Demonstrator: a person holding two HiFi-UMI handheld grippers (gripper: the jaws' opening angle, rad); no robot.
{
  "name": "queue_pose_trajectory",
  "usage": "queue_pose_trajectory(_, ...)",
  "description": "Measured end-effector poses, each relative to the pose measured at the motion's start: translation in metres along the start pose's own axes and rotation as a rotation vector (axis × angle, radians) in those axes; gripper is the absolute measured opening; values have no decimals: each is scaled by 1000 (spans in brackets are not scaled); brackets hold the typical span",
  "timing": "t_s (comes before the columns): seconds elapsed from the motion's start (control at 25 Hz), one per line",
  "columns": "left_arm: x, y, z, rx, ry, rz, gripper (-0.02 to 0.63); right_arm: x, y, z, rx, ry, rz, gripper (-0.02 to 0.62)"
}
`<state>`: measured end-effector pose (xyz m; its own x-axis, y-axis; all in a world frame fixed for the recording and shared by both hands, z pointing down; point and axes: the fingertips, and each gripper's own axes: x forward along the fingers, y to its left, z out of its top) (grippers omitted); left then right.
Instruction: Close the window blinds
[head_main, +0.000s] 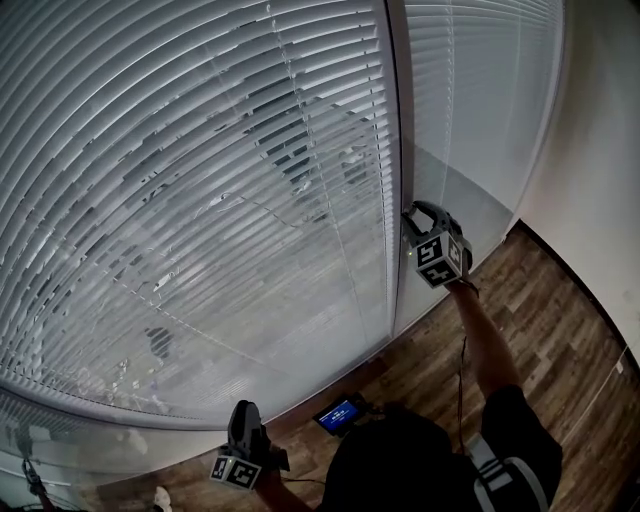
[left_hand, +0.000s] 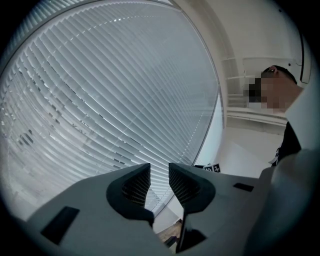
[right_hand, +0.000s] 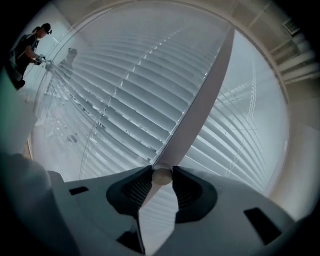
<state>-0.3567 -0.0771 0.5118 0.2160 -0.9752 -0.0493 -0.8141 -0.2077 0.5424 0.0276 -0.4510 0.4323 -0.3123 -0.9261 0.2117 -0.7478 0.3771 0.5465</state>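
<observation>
**slatfan:** Brown wood-plank floor (head_main: 540, 300), and a window wall hung with white horizontal slat blinds (head_main: 200, 180) that fill the view ahead of both grippers. How would you do the closing bit?

**tiltguy:** The right gripper (right_hand: 161, 172) is on a small round pale knob (right_hand: 162, 177) at the white vertical frame post (head_main: 398, 120). The knob is pinched between the jaws and both tips look snug against it. My guess is that knob tilts the slats. So roll the wrist one way in short turns, and keep the gripper square to the post so the knob doesn't pop out of the tips.

**slatfan:** Closed yet?

**tiltguy:** Doubt it, dark gaps show between the slats left of that gripper.

**slatfan:** Anything in the way?

**tiltguy:** Not really. The left gripper (head_main: 243, 445) hangs low near the floor, well apart from the knob, with its jaws a narrow gap apart and nothing in them. A small device with a blue screen (head_main: 338, 413) lies on the floor between the two grippers, so mind your feet. A second white slat blind (head_main: 480, 80) sits just right of the post.
</observation>
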Motion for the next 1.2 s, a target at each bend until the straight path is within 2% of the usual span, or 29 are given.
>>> queue_pose_trajectory(0.08, 0, -1, 0, -1, 3, 3, 110, 0, -1, -2, 16, 13, 10, 131)
queue_pose_trajectory(0.16, 1, -2, 1, 0, 4, 3, 110, 4, -2, -8, 103, 13, 34, 130)
queue_pose_trajectory(0.24, 3, -3, 1, 0, 1, 4, 110, 9, -4, -14, 267, 9, 80, 129)
queue_pose_trajectory(0.36, 6, -7, -3, 0, 6, 5, 110, 11, -8, -19, 570, 1, 178, 129)
queue_pose_trajectory(0.48, 7, -14, -7, -1, 15, 4, 110, 8, -7, -20, 749, -8, 253, 129)
queue_pose_trajectory(0.56, 8, -20, -10, 1, 24, 6, 110, 5, -5, -20, 780, -18, 283, 129)
queue_pose_trajectory(0.68, 25, -29, -7, 16, 32, -5, 110, 9, -12, -15, 761, -56, 304, 130)
queue_pose_trajectory(0.8, 45, -52, 16, 29, 29, -34, 110, -1, -38, 11, 734, -124, 286, 133)
queue_pose_trajectory(0.88, 27, -76, 32, 8, 42, -17, 110, -28, -44, 30, 744, -144, 288, 132)
queue_pose_trajectory(1.04, -25, -97, 35, -25, 74, 59, 110, -71, -5, 28, 820, -145, 374, 132)
queue_pose_trajectory(1.2, -33, -88, -1, -12, 87, 96, 110, -74, 46, -18, 906, -160, 496, 132)
